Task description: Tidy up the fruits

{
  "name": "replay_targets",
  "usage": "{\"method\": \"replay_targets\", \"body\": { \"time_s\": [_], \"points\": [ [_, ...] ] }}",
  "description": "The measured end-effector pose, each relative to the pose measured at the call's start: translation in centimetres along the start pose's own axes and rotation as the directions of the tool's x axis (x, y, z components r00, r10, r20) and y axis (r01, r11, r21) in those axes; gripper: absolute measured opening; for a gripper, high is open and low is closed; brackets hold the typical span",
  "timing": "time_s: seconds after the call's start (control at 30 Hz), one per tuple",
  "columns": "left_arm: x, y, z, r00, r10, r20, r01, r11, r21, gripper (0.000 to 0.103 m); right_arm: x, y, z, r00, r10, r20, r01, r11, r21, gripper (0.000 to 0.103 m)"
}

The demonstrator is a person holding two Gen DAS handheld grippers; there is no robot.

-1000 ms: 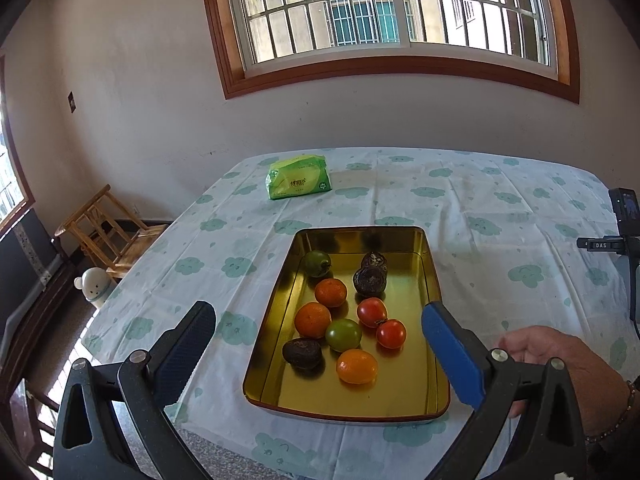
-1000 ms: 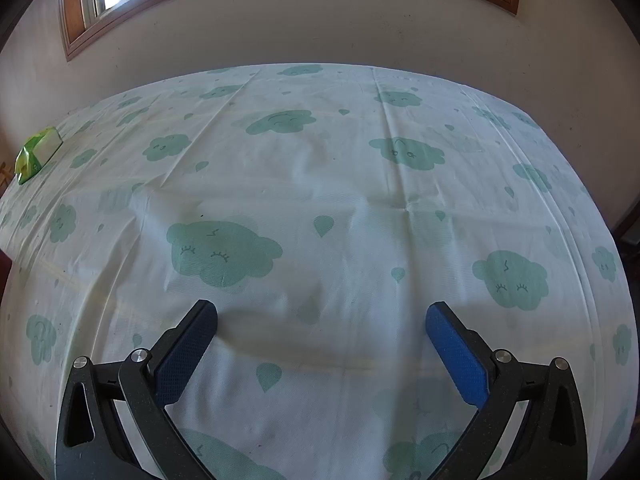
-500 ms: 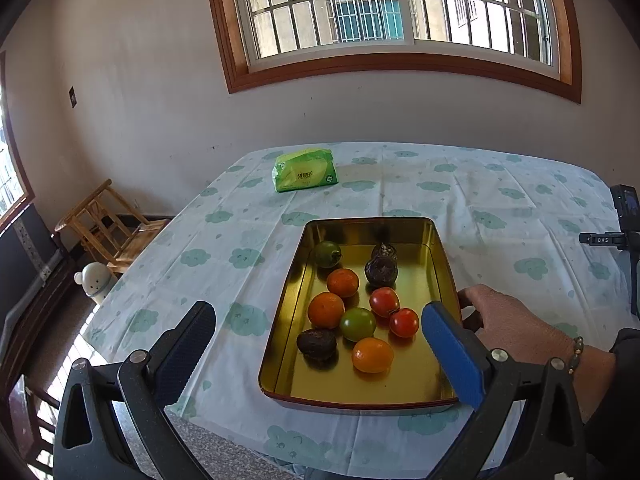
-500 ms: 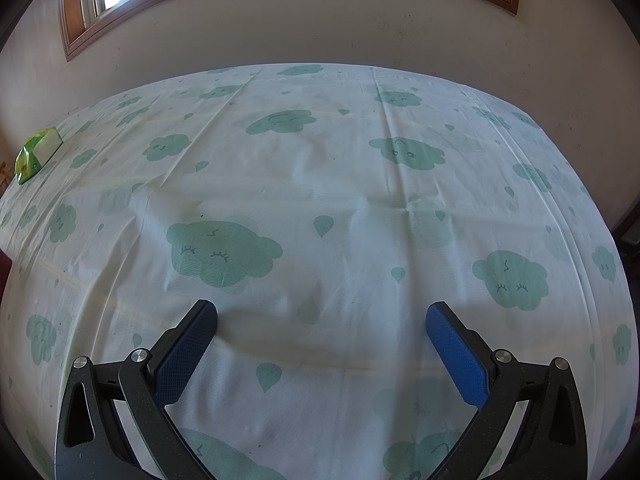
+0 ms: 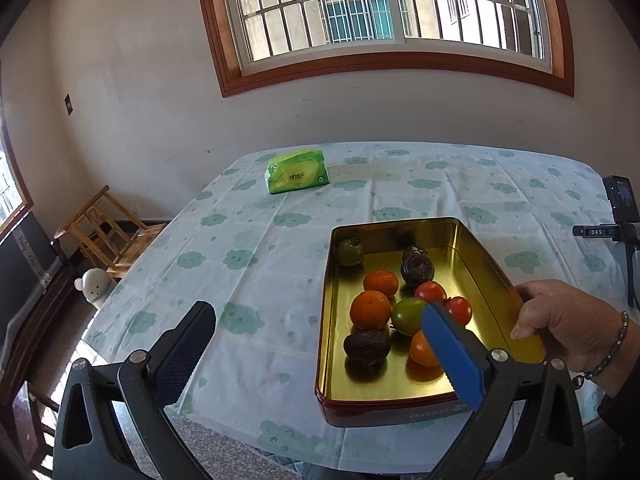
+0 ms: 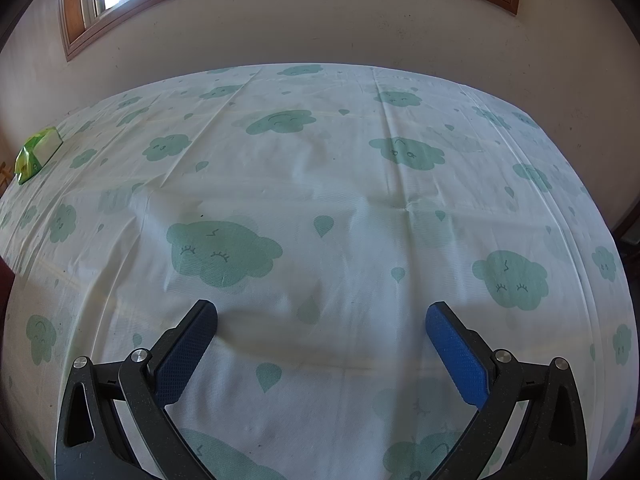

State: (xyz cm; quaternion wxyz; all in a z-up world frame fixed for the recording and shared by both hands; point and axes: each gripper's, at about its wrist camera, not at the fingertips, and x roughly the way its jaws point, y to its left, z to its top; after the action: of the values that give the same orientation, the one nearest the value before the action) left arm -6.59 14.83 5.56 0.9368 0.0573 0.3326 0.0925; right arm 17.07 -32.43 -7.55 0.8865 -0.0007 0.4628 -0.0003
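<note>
In the left wrist view a gold metal tray (image 5: 488, 264) sits near the table's front edge with several fruits in it: oranges (image 5: 371, 309), red tomatoes (image 5: 430, 291), a green tomato (image 5: 408, 315), a dark avocado (image 5: 367, 345) and dark passion fruits (image 5: 417, 271). A person's bare hand (image 5: 560, 324) grips the tray's right rim. My left gripper (image 5: 318, 330) hangs open above the table, its right finger in front of the tray's fruit. My right gripper (image 6: 320, 326) is open and empty, low over bare tablecloth.
A green tissue pack (image 5: 297, 171) lies at the far left of the table (image 5: 256, 240), also visible as the tissue pack (image 6: 36, 154) in the right wrist view. A wooden chair (image 5: 108, 232) and a white jar (image 5: 95, 288) stand left of the table. A camera on a tripod (image 5: 620, 216) stands at right.
The hand has taken the tray's right rim, and the tray now appears further right and turned in the left wrist view. The right wrist view is unchanged.
</note>
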Motion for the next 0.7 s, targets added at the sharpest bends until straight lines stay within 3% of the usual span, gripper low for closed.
{"method": "replay_targets", "body": {
  "time_s": [0.37,0.7],
  "points": [
    [0.3,-3.1,0.1,0.999,-0.041,-0.021,0.042,0.998,0.044,0.102,0.0,0.1,0.0,1.000,0.000,0.000,0.000,1.000,0.000,0.103],
    [0.1,-4.5,0.3,0.999,-0.038,0.016,0.037,0.997,0.069,0.102,0.0,0.0,0.0,1.000,0.000,0.000,0.000,1.000,0.000,0.103]
  ]
}}
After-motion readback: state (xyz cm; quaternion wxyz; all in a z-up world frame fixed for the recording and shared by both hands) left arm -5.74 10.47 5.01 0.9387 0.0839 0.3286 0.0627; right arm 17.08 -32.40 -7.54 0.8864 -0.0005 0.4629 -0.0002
